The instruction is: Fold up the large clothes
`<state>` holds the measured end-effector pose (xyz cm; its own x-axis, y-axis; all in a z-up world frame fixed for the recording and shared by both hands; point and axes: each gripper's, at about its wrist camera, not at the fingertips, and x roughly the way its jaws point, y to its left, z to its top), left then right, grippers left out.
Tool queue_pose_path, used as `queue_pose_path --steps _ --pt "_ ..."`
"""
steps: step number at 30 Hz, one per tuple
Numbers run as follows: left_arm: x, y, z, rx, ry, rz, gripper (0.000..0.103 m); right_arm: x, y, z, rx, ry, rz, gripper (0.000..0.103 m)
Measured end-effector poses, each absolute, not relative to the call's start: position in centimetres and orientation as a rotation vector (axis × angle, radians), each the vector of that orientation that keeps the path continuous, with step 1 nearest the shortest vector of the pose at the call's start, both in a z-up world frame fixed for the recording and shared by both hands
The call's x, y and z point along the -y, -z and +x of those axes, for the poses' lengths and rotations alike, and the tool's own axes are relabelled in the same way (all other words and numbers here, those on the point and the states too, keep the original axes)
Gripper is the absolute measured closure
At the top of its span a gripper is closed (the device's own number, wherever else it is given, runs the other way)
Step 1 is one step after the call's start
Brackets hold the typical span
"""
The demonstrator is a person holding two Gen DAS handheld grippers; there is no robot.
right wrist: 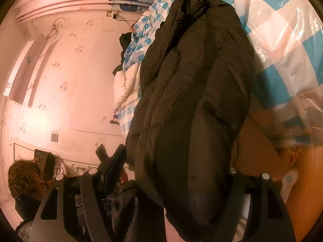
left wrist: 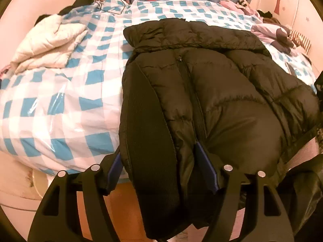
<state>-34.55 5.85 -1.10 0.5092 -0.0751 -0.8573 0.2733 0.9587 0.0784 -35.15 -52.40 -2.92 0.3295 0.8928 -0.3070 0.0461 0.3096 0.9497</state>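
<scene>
Both grippers, left (left wrist: 159,173) and right (right wrist: 177,173), clamp puffy black quilted jacket (left wrist: 212,84) hem; slick bulk may slip, unfolding.

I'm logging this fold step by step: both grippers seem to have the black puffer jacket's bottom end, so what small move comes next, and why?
Probably lift the hem and carry it forward toward the collar. The black puffer jacket lies zipped on the checked bed cover, its bottom end hanging off the bed edge, with the left gripper and the right gripper both closed around that end.
</scene>
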Motion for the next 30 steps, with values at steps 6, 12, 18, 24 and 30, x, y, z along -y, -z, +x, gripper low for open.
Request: queue_pose_path --steps 6,12,18,24,30 --pt "-5.5 1.0 -34.8 -1.001 0.197 0.255 0.037 52.1 2.8 -35.2 -1.096 -0.722 1.113 0.032" --pt "-5.0 0.9 -35.2 -0.987 0.182 0.293 0.035 52.1 2.8 -35.2 -1.098 -0.729 1.116 0.032" --pt "-5.8 1.1 -34.9 -1.017 0.221 0.224 0.033 51.9 2.9 -35.4 -1.097 -0.744 1.116 0.032" --pt "-13.5 6.1 -32.0 -1.242 0.457 -0.453 0.028 51.4 2.2 -35.6 -1.054 -0.766 1.068 0.037" --pt "-14.7 8.3 -31.9 -1.3 0.5 -0.606 0.023 51.1 2.1 -36.0 -1.011 -0.715 1.021 0.078"
